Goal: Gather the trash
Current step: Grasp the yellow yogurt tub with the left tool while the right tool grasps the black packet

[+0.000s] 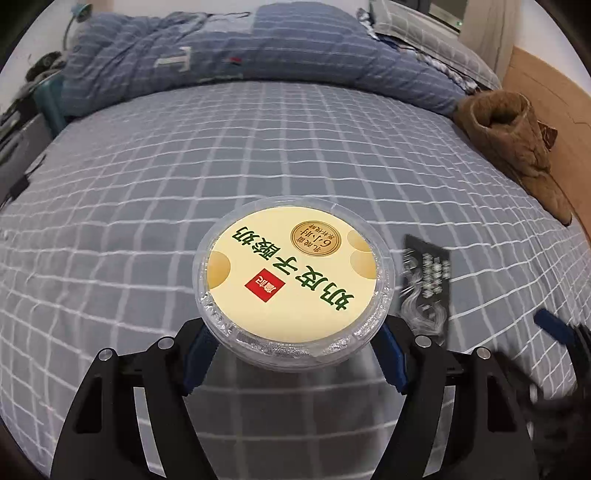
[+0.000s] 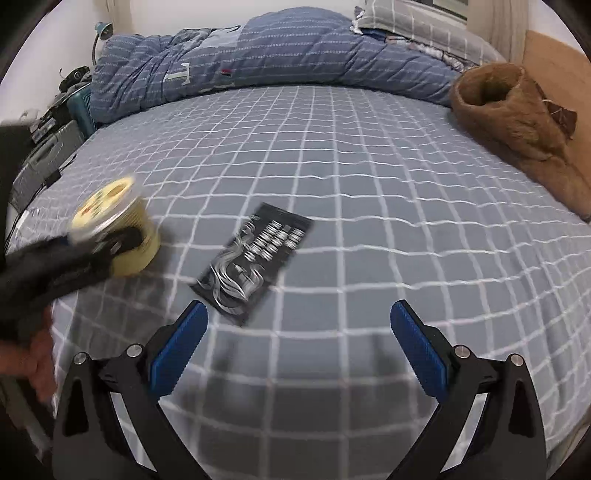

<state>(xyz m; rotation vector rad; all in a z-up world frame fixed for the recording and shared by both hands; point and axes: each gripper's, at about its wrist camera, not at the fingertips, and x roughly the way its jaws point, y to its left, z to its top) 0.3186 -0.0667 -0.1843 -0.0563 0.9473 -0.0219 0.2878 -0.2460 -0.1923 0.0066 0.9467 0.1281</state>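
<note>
- On the bed [image 2: 369, 155]: grey sheet w/ white grid lines fills most of both views; rest sits on it or at its edges.
- Far end: blue striped quilt [image 1: 221, 62] bunched up across the width; grey checked pillow [image 1: 417, 26] behind it, toward the right.
- Right edge of bed: brown fuzzy garment [image 2: 517, 122] lying in a heap, open end facing the quilt.
- L gripper [image 1: 291, 354], near-centre in its own view: blue pads against both sides of a round yogurt tub [image 1: 291, 273], just under the clear lid rim, so it's gripping the tub. Tub upright, cream label w/ green characters + red square logo. Whether tub's base touches the sheet – can't tell.
- From R wrist view the same tub shows blurred at far left, clamped in the L gripper, w/ a person's hand [image 2: 33, 362] below it.
- R gripper [image 2: 299, 317]: fingers spread wide, nothing between them; hovers above the sheet.
- Black flat packet [image 2: 255, 262] w/ silver-white print lies flat on the sheet, just ahead of the R gripper's left finger, just beside the tub's right in L view. Not touched.
</note>
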